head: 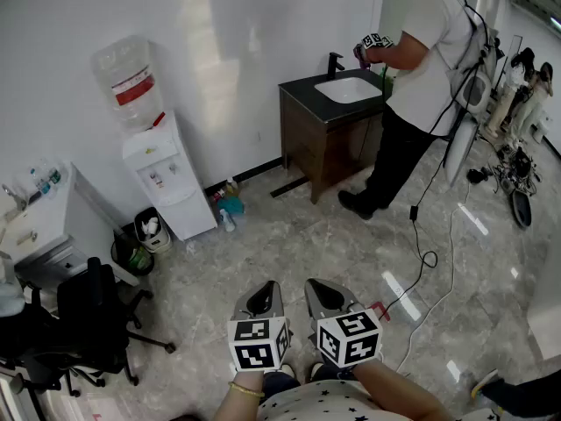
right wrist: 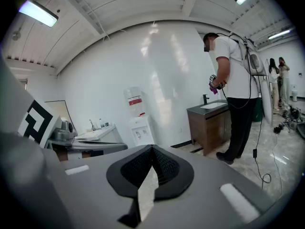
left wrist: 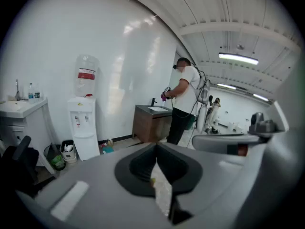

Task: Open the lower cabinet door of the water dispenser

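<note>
Water dispenser [head: 166, 178] upright, front facing outward; left gripper [head: 268, 288], right gripper [head: 317, 286] jaws closed, empty

Water dispenser [head: 166, 178]: smooth white plastic, faint sheen.
Bottle [head: 127, 77]: clear plastic.
Wall [head: 237, 42]: white and glossy, with light glare on it.
Floor [head: 298, 253]: polished grey marbled stone, shiny.
Sink cabinet [head: 320, 139]: matt brown wood under a dark, smooth tabletop [head: 302, 90].
Left tool [left wrist: 156, 148], right tool [right wrist: 152, 149]: matt grey plastic, with black ribbed pads [right wrist: 166, 168].
Chair [head: 83, 314]: black cloth.
</note>
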The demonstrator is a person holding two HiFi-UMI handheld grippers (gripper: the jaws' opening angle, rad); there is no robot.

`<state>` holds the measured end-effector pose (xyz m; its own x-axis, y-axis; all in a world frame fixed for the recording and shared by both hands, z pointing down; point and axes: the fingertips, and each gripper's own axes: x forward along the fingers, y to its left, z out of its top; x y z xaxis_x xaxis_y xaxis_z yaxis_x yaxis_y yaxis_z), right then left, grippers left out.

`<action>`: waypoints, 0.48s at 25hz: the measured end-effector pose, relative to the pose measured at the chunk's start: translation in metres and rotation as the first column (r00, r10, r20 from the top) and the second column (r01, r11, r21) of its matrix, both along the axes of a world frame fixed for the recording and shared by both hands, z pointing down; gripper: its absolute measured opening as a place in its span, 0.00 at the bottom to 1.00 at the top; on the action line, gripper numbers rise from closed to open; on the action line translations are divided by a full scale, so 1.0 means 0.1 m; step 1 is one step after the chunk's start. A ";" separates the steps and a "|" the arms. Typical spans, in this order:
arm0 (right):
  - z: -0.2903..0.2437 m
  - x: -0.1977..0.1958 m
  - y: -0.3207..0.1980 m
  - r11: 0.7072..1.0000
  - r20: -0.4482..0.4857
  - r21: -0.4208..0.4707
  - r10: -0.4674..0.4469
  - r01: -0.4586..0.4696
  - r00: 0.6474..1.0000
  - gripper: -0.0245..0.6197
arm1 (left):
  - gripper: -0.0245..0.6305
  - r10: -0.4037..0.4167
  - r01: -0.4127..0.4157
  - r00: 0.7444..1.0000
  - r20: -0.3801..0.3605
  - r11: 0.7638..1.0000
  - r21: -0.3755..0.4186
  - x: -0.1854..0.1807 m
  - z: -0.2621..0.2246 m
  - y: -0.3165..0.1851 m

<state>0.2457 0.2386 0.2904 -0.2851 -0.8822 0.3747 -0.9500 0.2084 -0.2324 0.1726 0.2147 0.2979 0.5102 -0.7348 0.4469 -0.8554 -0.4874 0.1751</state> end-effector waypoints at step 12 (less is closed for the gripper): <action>0.11 -0.77 -0.25 0.995 0.003 -0.013 -0.099 0.099 0.995 0.04 | 0.05 -0.110 0.110 0.994 -0.007 0.994 -0.023 -0.86 0.13 -0.24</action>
<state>0.1685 0.2133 0.3014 -0.3718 -0.8446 0.3852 -0.9243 0.2982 -0.2381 0.0864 0.1904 0.3113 0.4305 -0.7765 0.4601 -0.9021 -0.3865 0.1920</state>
